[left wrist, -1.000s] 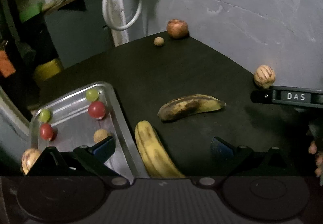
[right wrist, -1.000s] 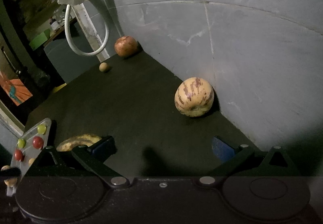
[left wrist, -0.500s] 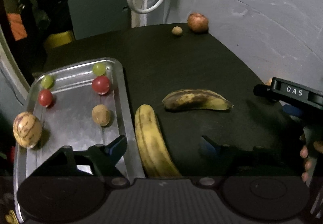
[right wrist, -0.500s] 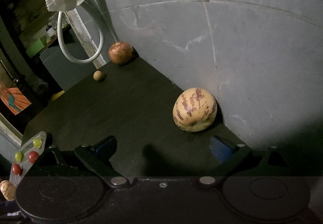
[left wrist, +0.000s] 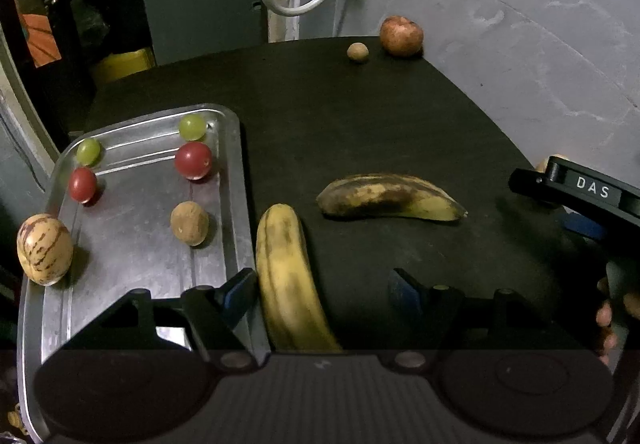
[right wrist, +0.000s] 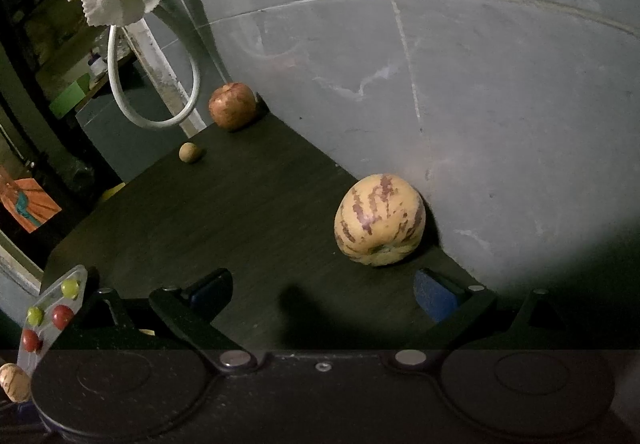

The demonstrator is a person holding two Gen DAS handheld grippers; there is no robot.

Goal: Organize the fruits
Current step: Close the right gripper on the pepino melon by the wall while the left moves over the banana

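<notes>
Left wrist view: two bananas lie on the dark worktop (left wrist: pixel 360 116). One yellow banana (left wrist: pixel 286 276) lies lengthwise just beside the tray's right rim; one browner banana (left wrist: pixel 390 198) lies crosswise near the middle. At the far edge sit one reddish apple (left wrist: pixel 401 35) and one small tan ball-shaped fruit (left wrist: pixel 357 52), close together but apart.

Metal tray (left wrist: pixel 236 180) at the near left corner holds six fruits: two green grapes (left wrist: pixel 193 126), two red tomatoes (left wrist: pixel 193 160), one tan round fruit (left wrist: pixel 189 223), one striped melon (left wrist: pixel 45 249) against its left rim.

Left gripper (left wrist: pixel 320 290): jaws have just been closing and stand apart, straddling the yellow banana's near end; whether the blue pads press on it cannot be told. Compared with a second ago, the view has rolled, so that the tray reads squarer and more of it shows; the fruits themselves lie as before.

Right wrist view: a second striped melon (right wrist: pixel 379 219) rests at the right edge of the worktop, against the grey wall (right wrist: pixel 480 84). Right gripper (right wrist: pixel 324 290) hangs short of it, jaws wide apart and empty, the right pad nearest the melon without touching. The melon sits lower and larger in this view than a second ago.

A person's fingers (left wrist: pixel 608 318) hold the right gripper's handle at the left view's right border.
</notes>
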